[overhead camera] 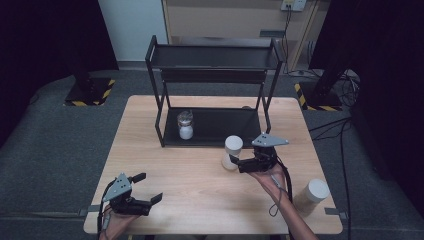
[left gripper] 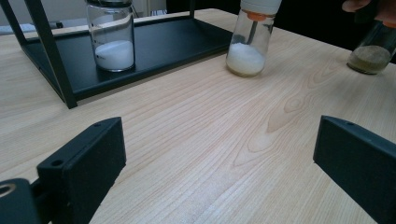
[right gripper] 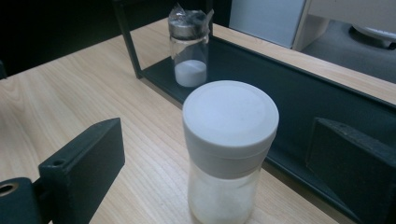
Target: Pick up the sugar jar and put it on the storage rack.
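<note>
Just in front of the black rack [overhead camera: 212,95], the white-capped shaker [overhead camera: 232,151] stands on the wooden table [overhead camera: 190,180], off the rack's lower shelf. Around it sits the right gripper [overhead camera: 234,161], jaws spread wide on either side of the shaker and not pressing it. A second jar [overhead camera: 185,125] (white powder inside) stands on that shelf. Well away from the rack, near the table's front edge, the left gripper [overhead camera: 148,187] rests wide open, holding nothing.

your right gripper [overhead camera: 233,161] sits at the white-capped jar [overhead camera: 232,152], just in front of the rack [overhead camera: 212,90]; your left gripper [overhead camera: 148,187] rests well clear of the rack.
</note>
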